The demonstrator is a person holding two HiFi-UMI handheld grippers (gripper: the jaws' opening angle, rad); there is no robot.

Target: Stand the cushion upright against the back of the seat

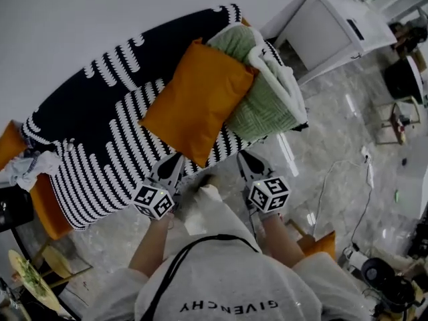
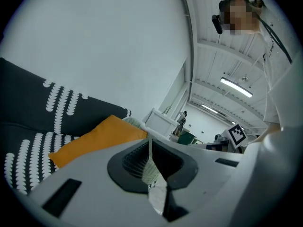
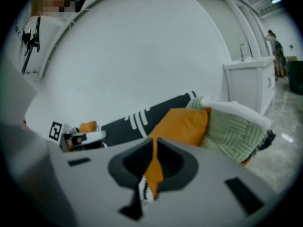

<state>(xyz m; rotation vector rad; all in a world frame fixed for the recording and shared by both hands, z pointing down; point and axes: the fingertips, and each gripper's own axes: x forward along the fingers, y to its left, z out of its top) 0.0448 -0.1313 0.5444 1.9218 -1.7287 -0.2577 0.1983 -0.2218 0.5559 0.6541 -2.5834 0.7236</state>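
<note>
An orange cushion (image 1: 197, 99) lies tilted on the black-and-white striped sofa seat (image 1: 100, 166), its far edge leaning on a folded green blanket (image 1: 264, 105) at the sofa's right end. The dark backrest (image 1: 80, 99) runs behind it. My left gripper (image 1: 179, 156) and right gripper (image 1: 242, 154) hover side by side just off the seat's front edge, near the cushion's lower corner, both shut and holding nothing. The cushion (image 2: 99, 138) shows beyond the left gripper (image 2: 150, 164). In the right gripper view the cushion (image 3: 182, 124) sits past the right gripper (image 3: 152, 167), beside the blanket (image 3: 234, 131).
A white cabinet (image 1: 328, 25) stands right of the sofa. An orange pillow (image 1: 10, 142) and crumpled white cloth (image 1: 30, 166) lie at the sofa's left end. Cables (image 1: 341, 179) and dark gear (image 1: 384, 279) sit on the marble floor at right. A person (image 3: 274, 46) stands far off.
</note>
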